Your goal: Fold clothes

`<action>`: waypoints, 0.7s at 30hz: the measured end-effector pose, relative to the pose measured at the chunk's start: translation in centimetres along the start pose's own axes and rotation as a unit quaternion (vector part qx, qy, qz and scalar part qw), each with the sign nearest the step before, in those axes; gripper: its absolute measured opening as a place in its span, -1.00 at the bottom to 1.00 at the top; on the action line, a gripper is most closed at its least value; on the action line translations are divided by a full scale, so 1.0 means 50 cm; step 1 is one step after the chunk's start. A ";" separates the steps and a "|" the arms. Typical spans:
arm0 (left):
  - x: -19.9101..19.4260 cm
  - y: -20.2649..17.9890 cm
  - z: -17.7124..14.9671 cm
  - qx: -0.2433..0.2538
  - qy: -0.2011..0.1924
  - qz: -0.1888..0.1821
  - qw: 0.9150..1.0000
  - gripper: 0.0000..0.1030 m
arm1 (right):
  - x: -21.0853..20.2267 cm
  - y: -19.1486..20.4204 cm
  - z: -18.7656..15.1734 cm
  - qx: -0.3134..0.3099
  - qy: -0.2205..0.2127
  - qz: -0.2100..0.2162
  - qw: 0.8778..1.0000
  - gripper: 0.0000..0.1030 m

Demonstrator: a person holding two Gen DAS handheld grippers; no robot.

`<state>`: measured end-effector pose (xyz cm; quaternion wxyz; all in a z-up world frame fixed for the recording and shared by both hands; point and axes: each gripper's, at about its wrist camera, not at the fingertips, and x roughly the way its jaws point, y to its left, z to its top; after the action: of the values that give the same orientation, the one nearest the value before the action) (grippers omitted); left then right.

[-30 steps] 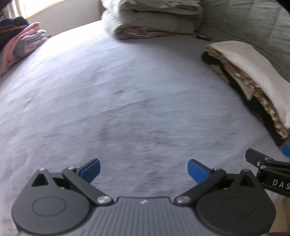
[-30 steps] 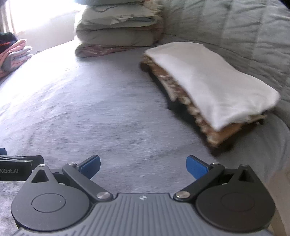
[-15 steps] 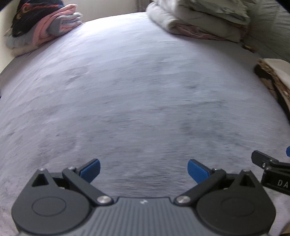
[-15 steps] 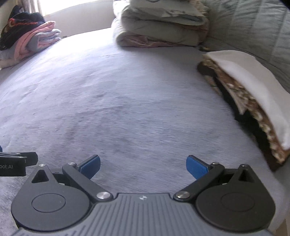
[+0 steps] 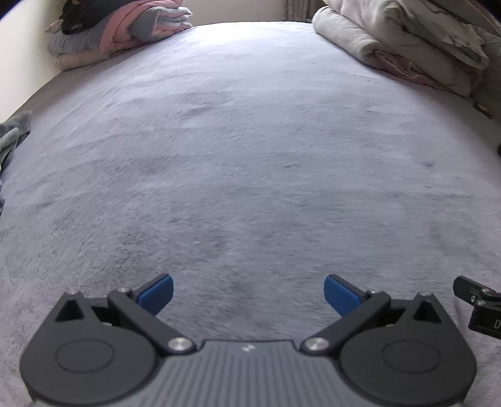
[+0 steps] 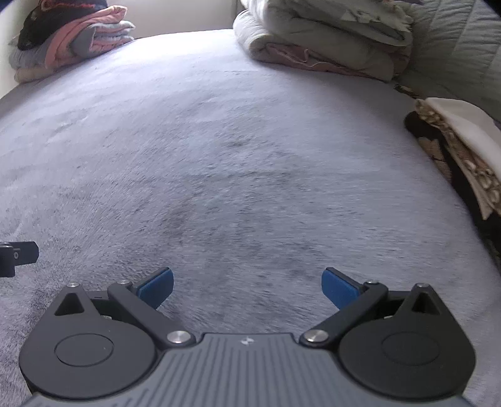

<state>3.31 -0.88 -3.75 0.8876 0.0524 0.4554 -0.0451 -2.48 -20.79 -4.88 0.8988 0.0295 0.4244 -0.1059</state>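
The clothes of the task lie in separate heaps around the edge of a wide grey plush bed cover (image 5: 250,162), and none of them is between the fingers of a gripper. A pile of folded clothes (image 6: 72,34), pink, grey and dark, sits at the far left corner of the cover; the same pile appears in the left wrist view (image 5: 119,28) at the top left. At the right edge, in the right wrist view, there is a second folded stack (image 6: 460,141) with a white piece on top and patterned brown layers below; it rests near a quilted grey-green cushion (image 6: 463,50). A crumpled grey garment (image 5: 12,137) hangs at the left border of the cover in the left wrist view, only partly visible. At the far right corner lies a heap of folded bedding (image 6: 322,34), pale grey-green with a pink layer at the bottom, seen also from the left side (image 5: 404,40). The left gripper (image 5: 247,292) hovers low above the bare middle of the cover with its blue pads (image 5: 156,292) spread wide and nothing between them. The right gripper (image 6: 247,286) is just beside it, also spread wide and empty, above the same bare surface. Each camera catches a black part of the other gripper at its border.
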 end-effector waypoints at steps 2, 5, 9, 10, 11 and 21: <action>0.014 0.009 -0.002 0.001 -0.008 0.000 1.000 1.00 | 0.011 0.017 0.001 -0.001 -0.005 0.006 1.000 1.00; 0.027 0.019 -0.005 0.002 -0.032 0.002 0.999 1.00 | 0.019 0.035 0.000 0.007 -0.023 0.015 1.000 1.00; 0.037 0.027 -0.011 0.005 -0.070 0.003 0.998 1.00 | 0.026 0.053 -0.001 0.005 -0.050 0.008 0.999 1.00; 0.039 0.029 -0.012 0.006 -0.080 0.004 0.997 1.00 | 0.028 0.057 -0.001 0.003 -0.055 0.006 0.998 1.00; 0.041 0.031 -0.012 0.004 -0.087 0.004 0.996 1.00 | 0.029 0.060 -0.002 0.002 -0.060 0.005 0.998 1.00; 0.056 0.034 -0.012 -0.009 -0.120 0.002 0.993 1.00 | 0.046 0.076 -0.008 -0.001 -0.100 0.003 0.995 1.00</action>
<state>4.67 0.80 -6.31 0.9362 0.0398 0.3462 -0.0449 -0.52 -17.40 -7.03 0.9371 0.0194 0.3322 -0.1050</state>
